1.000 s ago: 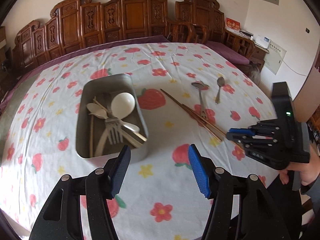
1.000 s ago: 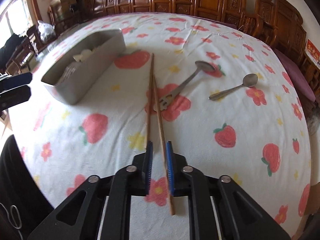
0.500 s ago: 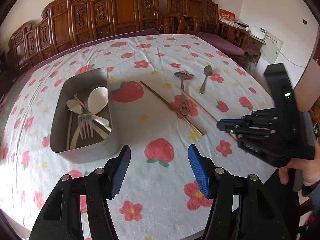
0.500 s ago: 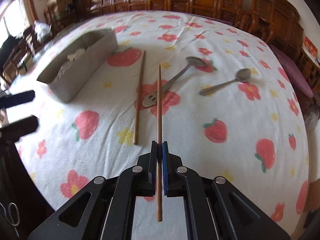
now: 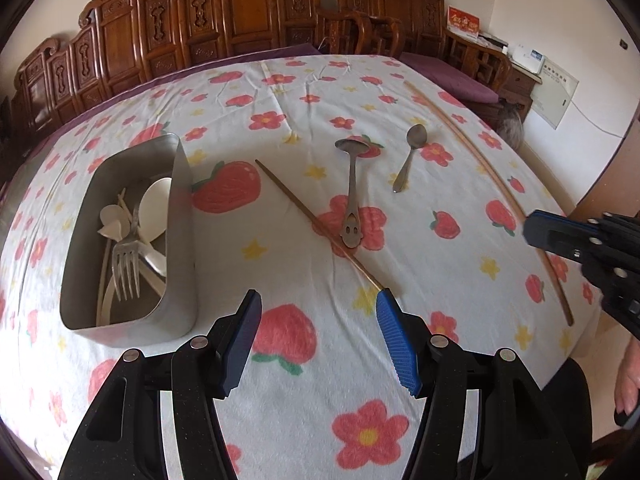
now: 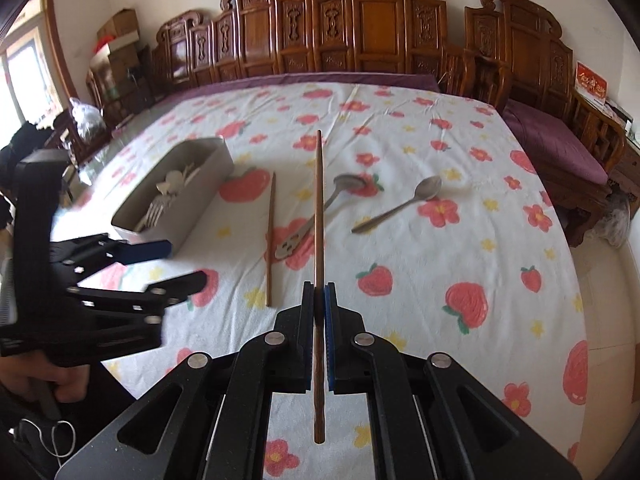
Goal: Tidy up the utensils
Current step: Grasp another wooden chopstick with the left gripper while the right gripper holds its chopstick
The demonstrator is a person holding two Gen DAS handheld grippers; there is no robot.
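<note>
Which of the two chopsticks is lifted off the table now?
The chopstick clamped in the right hand-held gripper, pointing forward above the cloth. The other chopstick lies flat beside the smiley-handled spoon.

I see a matt cotton-like tablecloth (image 5: 304, 360), a dull brushed-metal tray (image 5: 182, 216), shiny metal spoons (image 5: 408, 158), a smooth wooden chopstick (image 6: 319, 208) and ribbed blue plastic pads (image 5: 394, 340).

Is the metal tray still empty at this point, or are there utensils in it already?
Not empty. The metal tray already holds a fork and several white spoons, seen in the left wrist view. How many pieces in all cannot be told.
</note>
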